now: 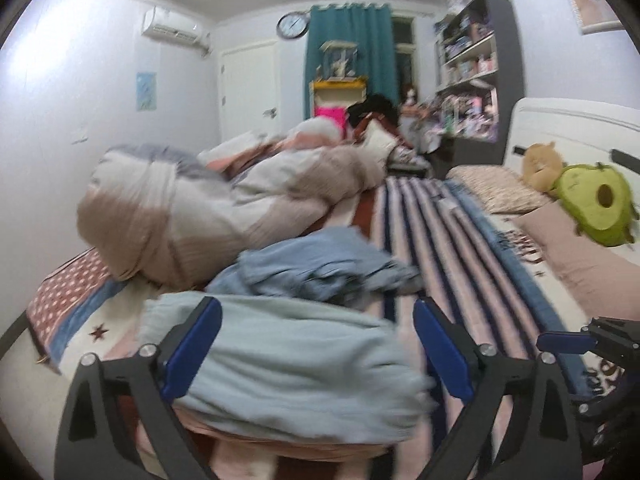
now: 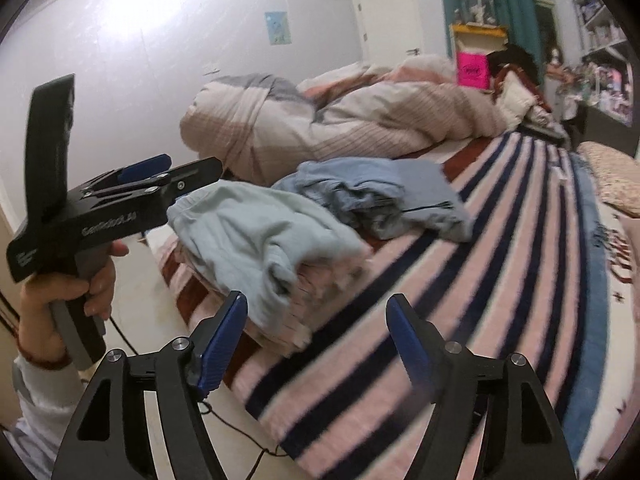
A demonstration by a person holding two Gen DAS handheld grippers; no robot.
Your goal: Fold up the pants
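Mint folded pants (image 2: 256,236) | on striped bed (image 2: 460,280) | beside blue garment (image 2: 376,192)

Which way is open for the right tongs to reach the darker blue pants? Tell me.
Probably yes: the right tongs stand open and empty, and only bare striped blanket lies between them and the darker blue pants.
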